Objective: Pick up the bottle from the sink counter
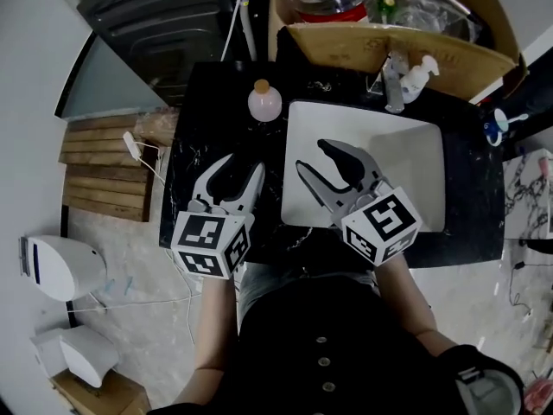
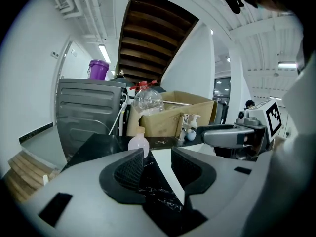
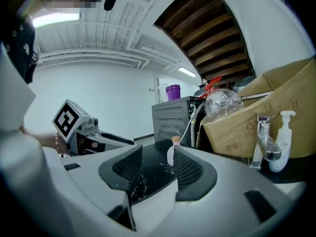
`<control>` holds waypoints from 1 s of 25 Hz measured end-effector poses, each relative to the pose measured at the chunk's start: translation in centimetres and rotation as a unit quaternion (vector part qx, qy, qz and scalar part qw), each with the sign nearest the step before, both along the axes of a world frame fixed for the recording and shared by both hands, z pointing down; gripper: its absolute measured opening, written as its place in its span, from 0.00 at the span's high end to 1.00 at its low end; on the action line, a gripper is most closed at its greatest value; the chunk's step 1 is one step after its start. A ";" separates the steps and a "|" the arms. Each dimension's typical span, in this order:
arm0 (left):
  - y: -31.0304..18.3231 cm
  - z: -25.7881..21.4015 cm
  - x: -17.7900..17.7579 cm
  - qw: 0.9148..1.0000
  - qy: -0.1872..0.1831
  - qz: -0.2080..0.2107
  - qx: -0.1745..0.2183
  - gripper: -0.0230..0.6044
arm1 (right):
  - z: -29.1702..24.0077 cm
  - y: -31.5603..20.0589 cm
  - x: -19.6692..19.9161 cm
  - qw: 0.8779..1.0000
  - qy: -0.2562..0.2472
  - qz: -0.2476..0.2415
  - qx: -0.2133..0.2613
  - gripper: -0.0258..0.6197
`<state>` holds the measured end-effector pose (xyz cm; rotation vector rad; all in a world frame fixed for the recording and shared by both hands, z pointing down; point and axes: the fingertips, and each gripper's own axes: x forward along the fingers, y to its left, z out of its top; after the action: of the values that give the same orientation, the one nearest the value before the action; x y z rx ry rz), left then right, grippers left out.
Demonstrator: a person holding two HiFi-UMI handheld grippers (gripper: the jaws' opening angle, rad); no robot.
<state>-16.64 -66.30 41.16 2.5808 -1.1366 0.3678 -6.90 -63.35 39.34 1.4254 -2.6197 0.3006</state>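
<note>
A small pale pink bottle [image 1: 264, 102] with a tan cap stands upright on the black counter [image 1: 199, 145], just left of the white sink basin [image 1: 406, 162]. My left gripper [image 1: 238, 169] hovers over the counter short of the bottle, open and empty. In the left gripper view the bottle [image 2: 138, 144] shows just beyond the left gripper [image 2: 157, 162], near its left jaw. My right gripper [image 1: 314, 156] is over the basin's left part, open with nothing in it. In the right gripper view the bottle [image 3: 172, 152] is half hidden behind one jaw of the right gripper [image 3: 157, 167].
A cardboard box [image 1: 389, 46] with clear plastic bottles stands behind the sink. A faucet [image 1: 395, 80] and a white pump dispenser [image 1: 417, 78] sit at the basin's back edge. A dark grey appliance [image 1: 155, 15] is at the back left; a wooden pallet [image 1: 99, 167] lies on the floor.
</note>
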 end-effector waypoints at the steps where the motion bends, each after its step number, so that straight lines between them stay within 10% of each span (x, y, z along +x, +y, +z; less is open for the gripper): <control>1: -0.4 -0.1 0.0 1.000 0.001 0.007 0.001 0.69 | -0.2 -0.3 0.1 1.000 0.001 0.008 0.002 0.67; 25: -6.4 1.8 -1.2 0.995 -0.008 0.094 -0.014 0.69 | 0.4 -7.0 -3.2 0.997 0.037 0.065 -0.016 0.63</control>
<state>-17.87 -72.67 42.94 2.6728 -0.8886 0.4427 -10.14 -70.39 39.72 1.5678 -2.4593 0.2967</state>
